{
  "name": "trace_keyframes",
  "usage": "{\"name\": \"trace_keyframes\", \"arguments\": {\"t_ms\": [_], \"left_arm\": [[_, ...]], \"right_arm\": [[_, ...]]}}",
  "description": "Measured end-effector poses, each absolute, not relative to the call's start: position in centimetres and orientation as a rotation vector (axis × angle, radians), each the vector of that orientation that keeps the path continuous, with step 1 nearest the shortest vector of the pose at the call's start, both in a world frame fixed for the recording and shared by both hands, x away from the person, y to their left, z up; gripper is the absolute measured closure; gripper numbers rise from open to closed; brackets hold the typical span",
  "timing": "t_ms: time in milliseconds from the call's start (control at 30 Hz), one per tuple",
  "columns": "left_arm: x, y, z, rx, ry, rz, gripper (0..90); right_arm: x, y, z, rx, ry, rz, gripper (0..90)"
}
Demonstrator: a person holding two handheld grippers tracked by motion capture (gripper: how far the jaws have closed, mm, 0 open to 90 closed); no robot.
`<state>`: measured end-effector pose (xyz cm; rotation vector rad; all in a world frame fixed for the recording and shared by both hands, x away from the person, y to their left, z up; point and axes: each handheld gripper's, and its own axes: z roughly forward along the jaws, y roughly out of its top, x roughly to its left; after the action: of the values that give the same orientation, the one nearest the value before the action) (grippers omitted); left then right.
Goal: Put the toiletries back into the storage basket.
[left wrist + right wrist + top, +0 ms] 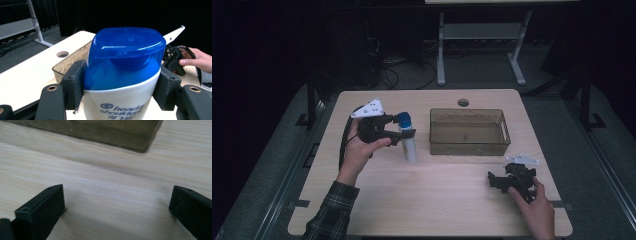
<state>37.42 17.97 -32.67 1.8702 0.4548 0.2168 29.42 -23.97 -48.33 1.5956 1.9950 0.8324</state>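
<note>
Blue-capped and white-bodied, the shampoo bottle [122,75] sits right up against the lens in the left gripper view, clamped between the two black pads of the left gripper [121,87], which press on it just below the cap from either side. Its label (dark blue lettering, cut off at the bottom edge) faces the camera. From the high view the same bottle [408,141] stands roughly upright in the left gripper [404,134], held at its upper part over the left half of the wooden surface [437,200], its base low over the wood; whether it touches cannot be told. A hand [359,150] in a plaid sleeve carries that gripper.

Just right of the bottle lies a translucent brown bin [469,131], rectangular, resting on the surface and well apart from the bottle. A round cable hole [463,102] sits beyond the bin near the far edge.

At the near right, the right gripper [498,179] rests low on the surface in the other hand [539,210]. Its jaws stand wide apart with only bare wood between them, and a corner of the bin [100,132] shows ahead of them.
</note>
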Motion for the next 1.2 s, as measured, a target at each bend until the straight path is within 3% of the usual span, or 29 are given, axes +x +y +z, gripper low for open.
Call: {"name": "trace_keyframes", "arguments": {"t_ms": [1200], "left_arm": [[42.3, 11.0, -31.9, 1.846, 0.46, 0.285, 35.0]], "right_arm": [[29.4, -24.0, -48.3, 1.599, 1.994, 0.833, 0.0]]}}
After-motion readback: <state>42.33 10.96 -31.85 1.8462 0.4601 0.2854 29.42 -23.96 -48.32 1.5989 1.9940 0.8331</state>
